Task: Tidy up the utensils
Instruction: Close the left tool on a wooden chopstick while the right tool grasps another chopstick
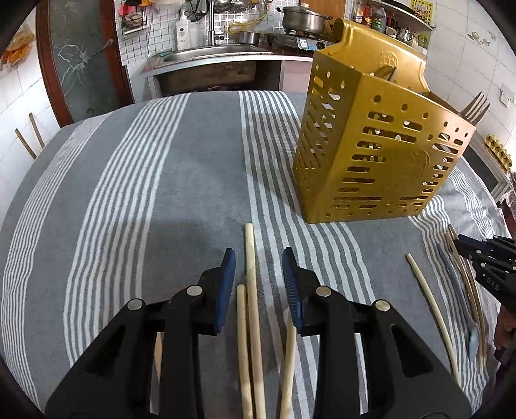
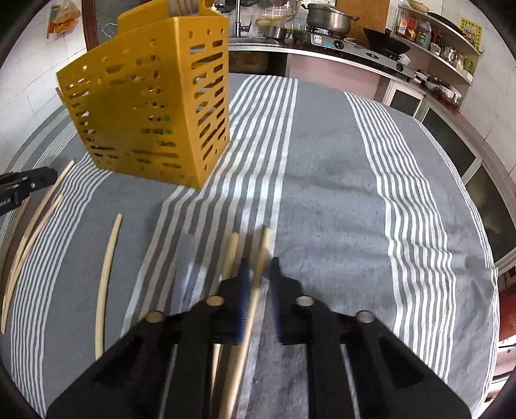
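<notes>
My left gripper (image 1: 259,269) stands open low over the striped cloth, with two pale chopsticks (image 1: 250,258) lying between its blue pads and a third under its right finger. The yellow slotted utensil holder (image 1: 371,154) (image 2: 151,106) stands upright on the table with a fork (image 1: 474,109) sticking out of it. My right gripper (image 2: 259,274) is shut on one chopstick (image 2: 262,245); that spot is blurred. A second chopstick (image 2: 232,245) lies just left of its fingers. A metal spoon (image 1: 464,306) and a loose chopstick (image 1: 432,309) (image 2: 108,274) lie between the two grippers.
A grey cloth with white stripes (image 1: 161,193) (image 2: 338,193) covers the round table. Behind it run a sink (image 1: 219,54), a stove with a steel pot (image 2: 329,17) and shelves. The left gripper's tip (image 2: 48,177) shows beside more chopsticks (image 2: 32,232).
</notes>
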Tool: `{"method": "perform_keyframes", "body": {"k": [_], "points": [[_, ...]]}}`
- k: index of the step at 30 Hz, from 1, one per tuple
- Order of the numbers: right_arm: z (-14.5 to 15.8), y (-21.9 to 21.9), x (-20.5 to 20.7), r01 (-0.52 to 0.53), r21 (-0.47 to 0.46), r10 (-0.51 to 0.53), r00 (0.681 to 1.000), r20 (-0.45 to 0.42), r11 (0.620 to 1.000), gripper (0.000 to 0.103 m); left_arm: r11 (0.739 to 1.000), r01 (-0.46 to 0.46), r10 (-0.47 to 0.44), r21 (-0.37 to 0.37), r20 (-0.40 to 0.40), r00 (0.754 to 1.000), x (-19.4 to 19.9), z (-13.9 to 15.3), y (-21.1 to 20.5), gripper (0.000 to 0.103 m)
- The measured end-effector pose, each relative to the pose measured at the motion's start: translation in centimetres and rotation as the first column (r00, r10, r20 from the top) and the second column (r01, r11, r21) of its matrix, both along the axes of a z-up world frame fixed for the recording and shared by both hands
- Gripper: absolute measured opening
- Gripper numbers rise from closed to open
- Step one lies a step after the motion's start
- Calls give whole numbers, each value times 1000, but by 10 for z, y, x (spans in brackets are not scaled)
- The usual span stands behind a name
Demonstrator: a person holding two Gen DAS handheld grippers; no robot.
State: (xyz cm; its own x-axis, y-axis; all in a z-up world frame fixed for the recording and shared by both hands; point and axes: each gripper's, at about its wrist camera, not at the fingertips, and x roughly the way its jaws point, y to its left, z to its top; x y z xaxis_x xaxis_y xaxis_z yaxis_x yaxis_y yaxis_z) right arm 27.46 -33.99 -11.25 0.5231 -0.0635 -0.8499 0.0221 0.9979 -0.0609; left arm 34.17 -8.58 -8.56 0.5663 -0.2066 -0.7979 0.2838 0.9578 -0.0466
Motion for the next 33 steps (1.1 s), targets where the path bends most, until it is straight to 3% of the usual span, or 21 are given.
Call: {"method": "perform_keyframes", "body": {"k": [11,13,15,20,23,33], "points": [[2,-5,15,0,-19,0,1000,-20,1000,6,995,-3,10,95,-72,997,25,-17,-12,29],[1,-7,16,-1,-4,1,1000,-27,1000,6,994,11,-2,109,-82,997,27,-18,-15,24],[2,-10,16,2,19,-1,999,-33,1000,6,992,27,-15,125,-91,996,30,-19,-18,6],[6,-19,21,8,81,-6,1000,-30,997,6,990,32,-18,134,-106,994,33,-17,-20,4],[16,-23,18,16,99,-16,1000,4,995,6,995,28,-19,97,-94,995,32,-6,-18,4],[82,-23,-14,-25,147,-5,980,199,989,6,999,34,-33,-8,77,996,-3,67,-7,4]]}}
